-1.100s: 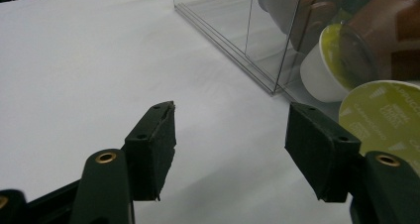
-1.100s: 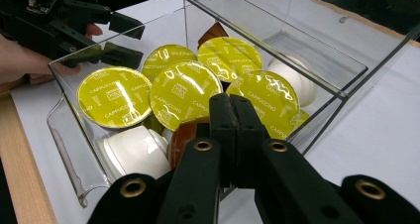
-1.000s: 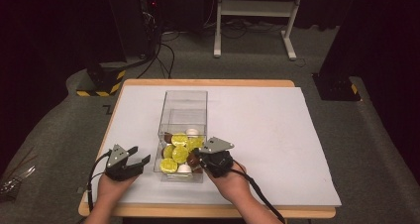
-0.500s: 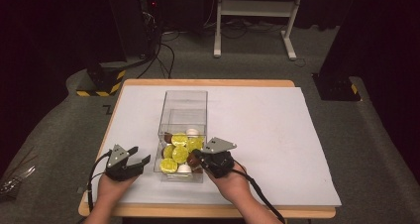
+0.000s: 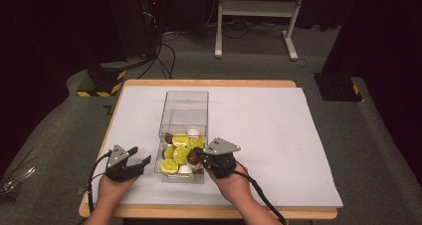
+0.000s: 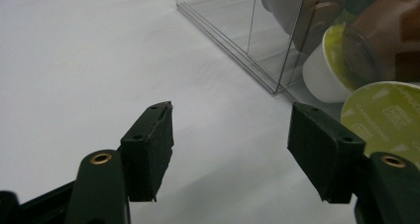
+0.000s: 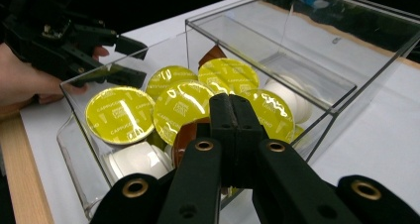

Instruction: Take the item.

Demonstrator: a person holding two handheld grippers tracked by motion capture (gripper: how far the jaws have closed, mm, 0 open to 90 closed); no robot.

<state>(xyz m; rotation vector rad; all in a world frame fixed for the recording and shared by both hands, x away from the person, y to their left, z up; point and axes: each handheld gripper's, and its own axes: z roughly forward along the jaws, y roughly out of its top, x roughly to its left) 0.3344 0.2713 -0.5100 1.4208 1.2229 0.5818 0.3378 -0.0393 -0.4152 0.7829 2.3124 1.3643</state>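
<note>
Right hand-held gripper (image 7: 232, 110) clenched, nothing held, over coffee pods (image 7: 119, 115) in clear box (image 5: 185, 101). Left hand-held gripper (image 6: 230, 144) released, probably just widening, beside box.

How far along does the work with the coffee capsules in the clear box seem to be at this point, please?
Done: many capsules already lie in the clear box. In hand: the right gripper is over them, jaws shut with nothing between; the left gripper is open beside the box above the white sheet. Left: no capsule gripped yet.
</note>
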